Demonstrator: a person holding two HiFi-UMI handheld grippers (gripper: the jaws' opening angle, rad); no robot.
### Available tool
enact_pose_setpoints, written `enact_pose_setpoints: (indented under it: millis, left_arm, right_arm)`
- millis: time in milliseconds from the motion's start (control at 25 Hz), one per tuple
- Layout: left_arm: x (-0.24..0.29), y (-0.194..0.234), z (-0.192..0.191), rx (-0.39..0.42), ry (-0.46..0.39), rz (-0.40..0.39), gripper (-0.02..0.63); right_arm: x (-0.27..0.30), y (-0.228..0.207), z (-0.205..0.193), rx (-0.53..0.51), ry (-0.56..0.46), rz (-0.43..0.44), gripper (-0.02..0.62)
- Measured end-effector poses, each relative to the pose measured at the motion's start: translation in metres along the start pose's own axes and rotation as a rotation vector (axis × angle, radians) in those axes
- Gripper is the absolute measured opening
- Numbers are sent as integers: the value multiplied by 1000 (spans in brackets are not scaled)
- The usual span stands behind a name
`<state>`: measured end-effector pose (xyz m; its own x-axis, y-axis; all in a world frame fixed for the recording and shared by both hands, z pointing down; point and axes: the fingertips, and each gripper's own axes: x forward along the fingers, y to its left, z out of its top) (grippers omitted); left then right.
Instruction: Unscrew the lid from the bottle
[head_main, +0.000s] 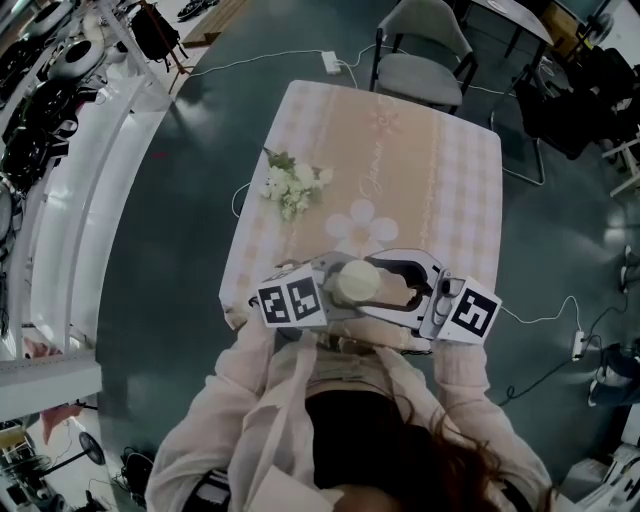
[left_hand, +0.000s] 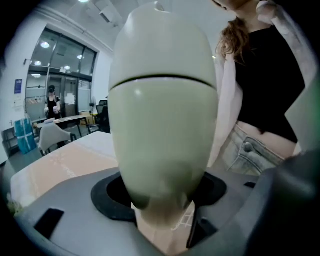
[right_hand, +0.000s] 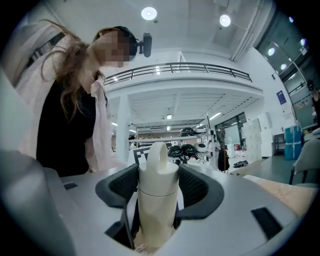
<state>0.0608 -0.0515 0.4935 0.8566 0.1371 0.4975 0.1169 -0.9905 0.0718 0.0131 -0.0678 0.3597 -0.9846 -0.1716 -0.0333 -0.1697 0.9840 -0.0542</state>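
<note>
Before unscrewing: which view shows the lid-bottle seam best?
Left gripper view: the seam is a dark line across the bottle. Right gripper view shows it small and faint; head view, only the lid.

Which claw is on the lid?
The right claw: it closes on the looped lid, down to the seam. The left claw grips the bottle low on its body, well below the seam.
</note>
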Motion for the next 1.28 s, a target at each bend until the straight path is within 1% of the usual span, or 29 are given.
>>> enact_pose_setpoints:
  millis: [160,360,440,560,760,800,880,1040,1160,1280]
  left_arm:
    - [-3,27,-8,-63,18,166,316]
    - [-8,44,-14,-116,27,321,316]
    - [-11,48,-13,-144,28,365,316]
    - [-12,49,-11,-175,13,389,316]
    - [-5,44,-14,-180,14,379,316]
    - [-5,42,-14,-183,11,373,316]
    - [-5,38,-13,-186,4,351,316]
    - [-3,27,-10,-157,-2,265,316]
    - [-2,15,-9,-111,3,177,316]
    - [-2,3,-6,-69,6,95,316]
  right_arm:
    - [-2,-12,1,2,-11,-90,268]
    - [2,-17,-7,-44,20,-183,287]
    - [4,-20,-7,-45,12,-220,291]
    - [6,-22,-5,-26,-17,-259,293]
    - [8,-22,-7,-17,-29,-273,282]
    - [8,-22,-8,-16,-26,-269,265]
    - [8,-20,-7,-10,-24,-249,265]
    - [7,-14,-4,9,-27,-173,265]
    - [7,-7,-3,34,-32,-84,265]
    - [6,0,-1,35,-35,-4,265]
